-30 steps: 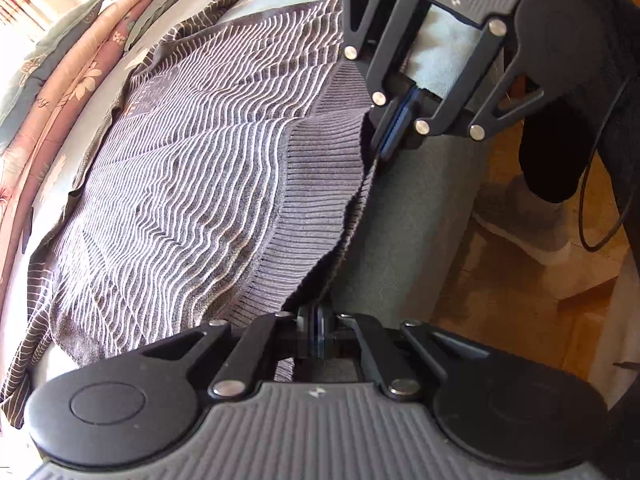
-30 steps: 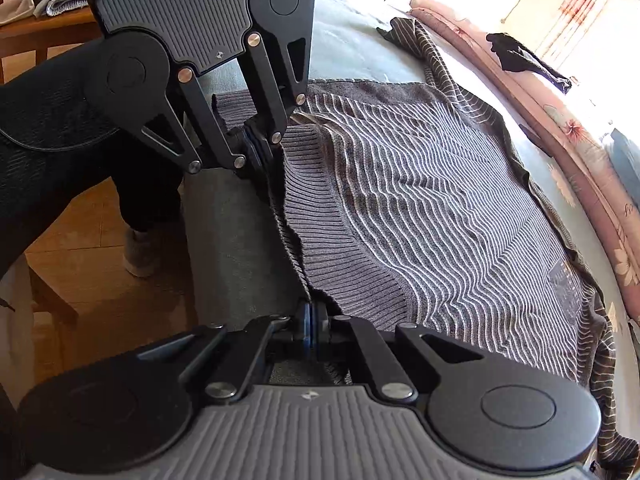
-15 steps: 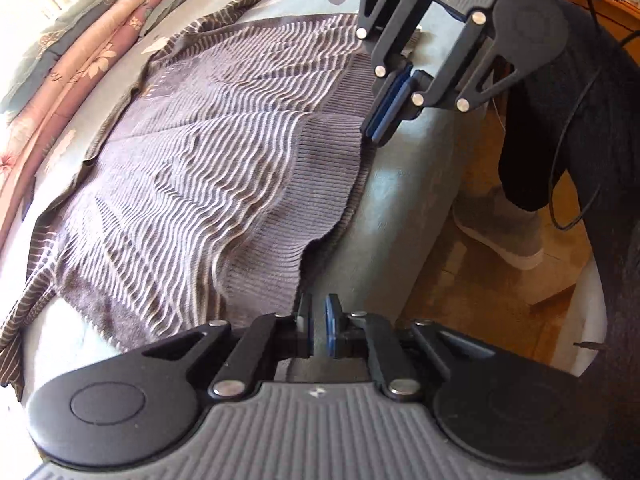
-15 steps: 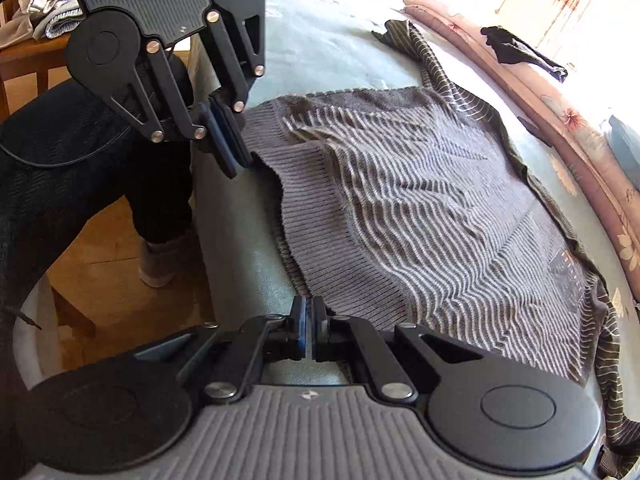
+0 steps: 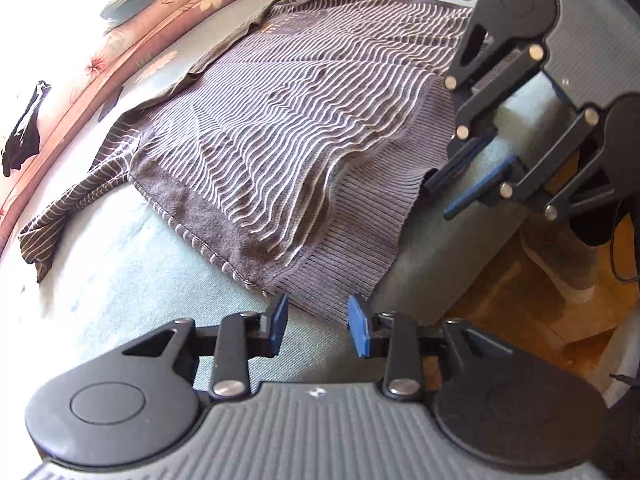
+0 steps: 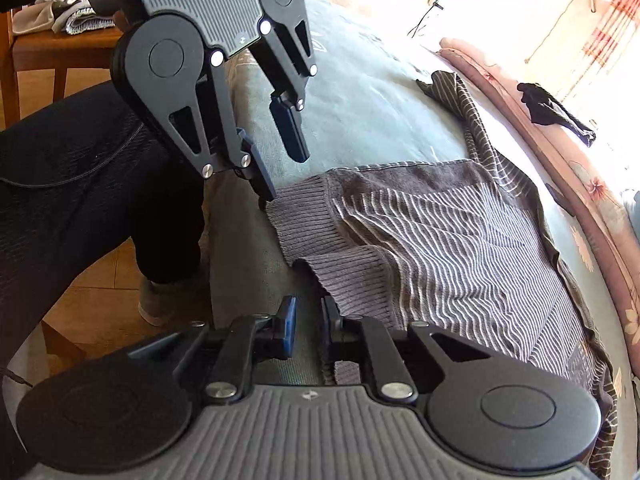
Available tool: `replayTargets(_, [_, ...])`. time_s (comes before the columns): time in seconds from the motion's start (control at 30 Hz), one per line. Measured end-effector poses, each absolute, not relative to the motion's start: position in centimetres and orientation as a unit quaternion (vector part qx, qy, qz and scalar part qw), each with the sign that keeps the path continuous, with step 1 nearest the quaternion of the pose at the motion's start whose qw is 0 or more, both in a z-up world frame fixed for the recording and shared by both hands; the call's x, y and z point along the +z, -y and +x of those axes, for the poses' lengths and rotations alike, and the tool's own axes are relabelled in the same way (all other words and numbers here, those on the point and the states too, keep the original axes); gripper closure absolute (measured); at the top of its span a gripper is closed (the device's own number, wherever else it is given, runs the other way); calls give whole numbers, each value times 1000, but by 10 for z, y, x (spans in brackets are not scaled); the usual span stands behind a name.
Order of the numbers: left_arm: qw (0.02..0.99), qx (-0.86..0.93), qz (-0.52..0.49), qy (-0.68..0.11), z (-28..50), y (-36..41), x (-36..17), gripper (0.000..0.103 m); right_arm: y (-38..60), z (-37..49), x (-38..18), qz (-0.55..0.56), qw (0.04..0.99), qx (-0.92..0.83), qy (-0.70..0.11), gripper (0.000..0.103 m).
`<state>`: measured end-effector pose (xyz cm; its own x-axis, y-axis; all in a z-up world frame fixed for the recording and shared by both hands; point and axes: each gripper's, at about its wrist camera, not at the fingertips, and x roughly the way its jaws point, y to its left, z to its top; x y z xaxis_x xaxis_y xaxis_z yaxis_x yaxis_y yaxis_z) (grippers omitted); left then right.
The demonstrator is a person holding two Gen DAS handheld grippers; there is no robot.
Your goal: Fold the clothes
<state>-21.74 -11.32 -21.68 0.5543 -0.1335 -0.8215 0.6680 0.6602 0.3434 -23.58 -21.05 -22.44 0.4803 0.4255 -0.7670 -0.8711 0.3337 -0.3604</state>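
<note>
Both jaws just parted: left gripper (image 5: pixel 318 322), right gripper (image 6: pixel 308 320), striped sweater (image 5: pixel 304 128) hem released lower centre. Next, probably regrasp for another fold.

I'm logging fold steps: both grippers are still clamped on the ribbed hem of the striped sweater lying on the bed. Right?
Not quite. The sweater does lie on the bed, but neither gripper is clamped on its hem. The left gripper and the right gripper have just been opening; each wrist view shows its pads apart, pressing on nothing.
</note>
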Motion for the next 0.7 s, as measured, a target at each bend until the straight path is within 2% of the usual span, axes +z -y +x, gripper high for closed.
replayTargets(0.17, [816,-284,330,-381,-226,117,-219,66,200,-226,-234,-391,769,411,-294,83])
replayTargets(0.33, [817,-296,349,-352,-225,136,-232,64,201,-225,-225,-388,787,397,-269,72])
replayTargets(0.5, [831,-260,366,-328,-210,143,-241,64,203,-220,-219,-387,798,383,-257,72])
replayTargets(0.57, [839,-233,361,-333,-203,134,-237,66,204,-218,-217,-390,802,377,-252,72])
replayTargets(0.63, [848,-224,336,-343,-197,122,-231,66,206,-217,-217,-388,804,374,-251,64])
replayTargets(0.7, [853,-208,316,-359,-190,112,-230,65,207,-216,-217,-385,805,374,-253,61])
